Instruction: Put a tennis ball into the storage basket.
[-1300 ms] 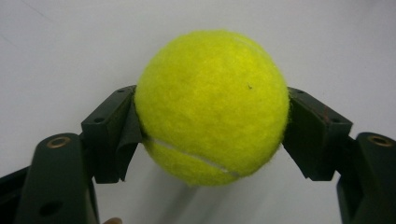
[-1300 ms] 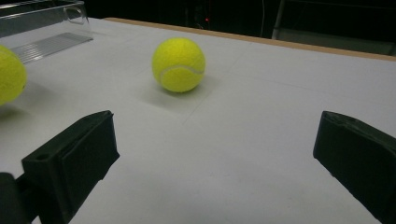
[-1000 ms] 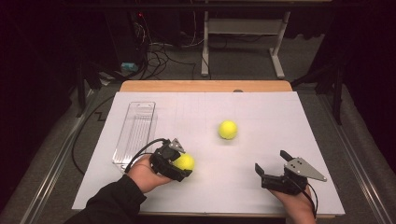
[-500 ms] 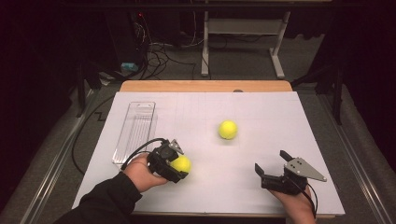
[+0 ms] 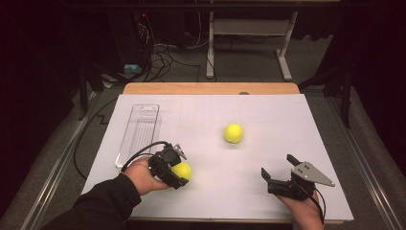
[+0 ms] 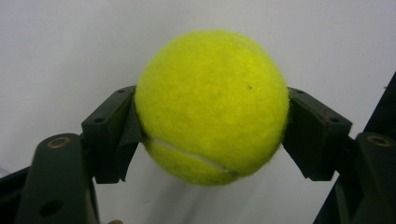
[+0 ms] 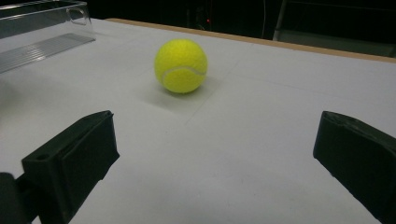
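Left gripper (image 5: 178, 168) pinches a tennis ball (image 6: 211, 105) across its middle, just right of the clear tray (image 5: 139, 132) — light, fuzzy, springy; a hold across the widest part should suit.

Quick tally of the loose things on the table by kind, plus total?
Tennis balls: 2, one held in the left gripper as held ball, one free ball mid-table.
Clear plastic tray: 1.
Total: 3.
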Action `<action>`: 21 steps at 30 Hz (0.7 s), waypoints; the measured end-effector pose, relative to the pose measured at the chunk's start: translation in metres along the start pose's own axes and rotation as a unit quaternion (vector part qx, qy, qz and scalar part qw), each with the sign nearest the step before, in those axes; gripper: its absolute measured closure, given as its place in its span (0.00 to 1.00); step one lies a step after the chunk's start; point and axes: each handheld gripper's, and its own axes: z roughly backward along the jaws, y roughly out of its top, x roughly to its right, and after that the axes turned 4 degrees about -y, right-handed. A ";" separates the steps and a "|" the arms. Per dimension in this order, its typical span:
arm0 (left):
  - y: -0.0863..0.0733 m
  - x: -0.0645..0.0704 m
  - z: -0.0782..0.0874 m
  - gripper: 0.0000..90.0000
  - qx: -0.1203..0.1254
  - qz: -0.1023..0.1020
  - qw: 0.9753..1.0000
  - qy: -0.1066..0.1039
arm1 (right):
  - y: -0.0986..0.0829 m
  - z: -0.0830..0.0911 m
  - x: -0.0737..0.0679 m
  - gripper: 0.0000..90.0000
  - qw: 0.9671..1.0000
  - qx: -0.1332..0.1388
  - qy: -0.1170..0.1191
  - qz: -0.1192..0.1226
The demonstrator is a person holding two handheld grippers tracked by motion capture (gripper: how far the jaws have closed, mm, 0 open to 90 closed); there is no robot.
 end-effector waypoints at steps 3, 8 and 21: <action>0.001 0.001 0.001 0.30 -0.010 -0.004 1.000 0.002 | 0.000 0.000 0.000 0.00 1.000 0.000 0.000 0.000; 0.003 0.001 0.003 0.30 -0.024 -0.004 1.000 0.004 | 0.000 0.000 0.000 0.00 1.000 0.000 0.000 0.000; 0.007 -0.005 0.004 0.30 -0.059 0.013 0.998 -0.008 | 0.000 0.000 0.000 0.00 1.000 -0.001 0.002 0.000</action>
